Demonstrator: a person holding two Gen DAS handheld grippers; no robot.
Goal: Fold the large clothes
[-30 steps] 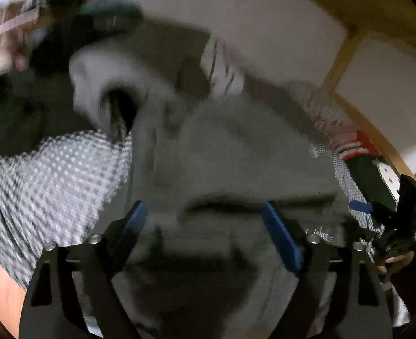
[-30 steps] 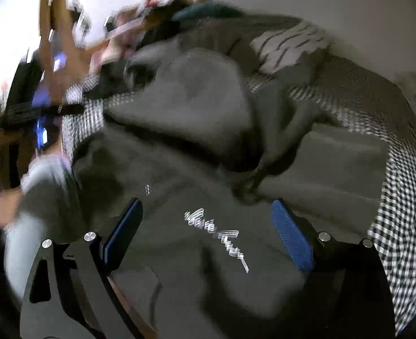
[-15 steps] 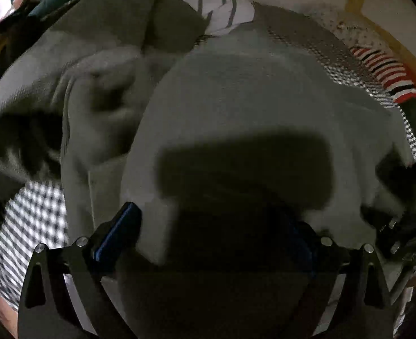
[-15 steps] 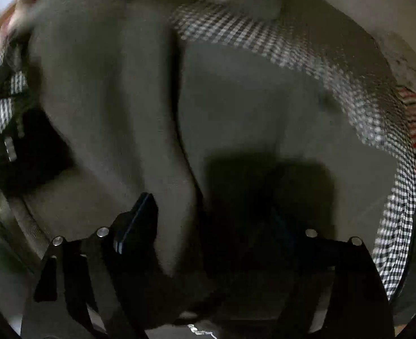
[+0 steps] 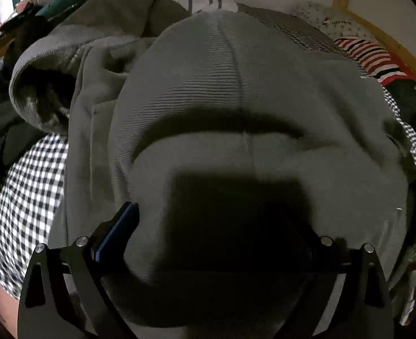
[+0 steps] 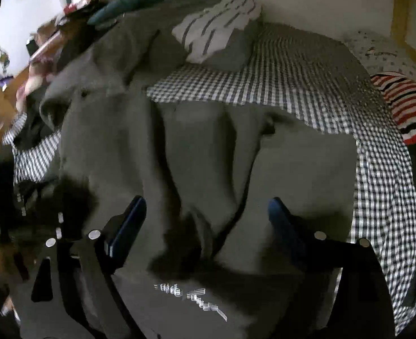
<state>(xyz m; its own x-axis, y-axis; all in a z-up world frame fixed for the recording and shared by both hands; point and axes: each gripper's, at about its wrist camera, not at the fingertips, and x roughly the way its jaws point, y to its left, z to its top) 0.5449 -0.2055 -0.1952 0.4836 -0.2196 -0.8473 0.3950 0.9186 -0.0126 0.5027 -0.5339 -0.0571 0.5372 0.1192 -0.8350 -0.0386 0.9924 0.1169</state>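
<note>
1. Left gripper [image 5: 216, 226]: jaws spread wide, grey sweatshirt [image 5: 244, 99] bunched between them; whether they hold it cannot be told.
2. Right gripper [image 6: 208, 220]: jaws wide apart, holding nothing, above the sweatshirt [image 6: 208, 155].
3. Sweatshirt lies rumpled on the checked bedsheet [image 6: 292, 84].
4. Far side: striped pillow [image 6: 219, 31].

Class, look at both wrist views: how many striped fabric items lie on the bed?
2. A white piece with dark stripes lies at the far edge by the wall; a red, white and black striped piece lies at the right. Others may be hidden under the grey sweatshirt.
</note>
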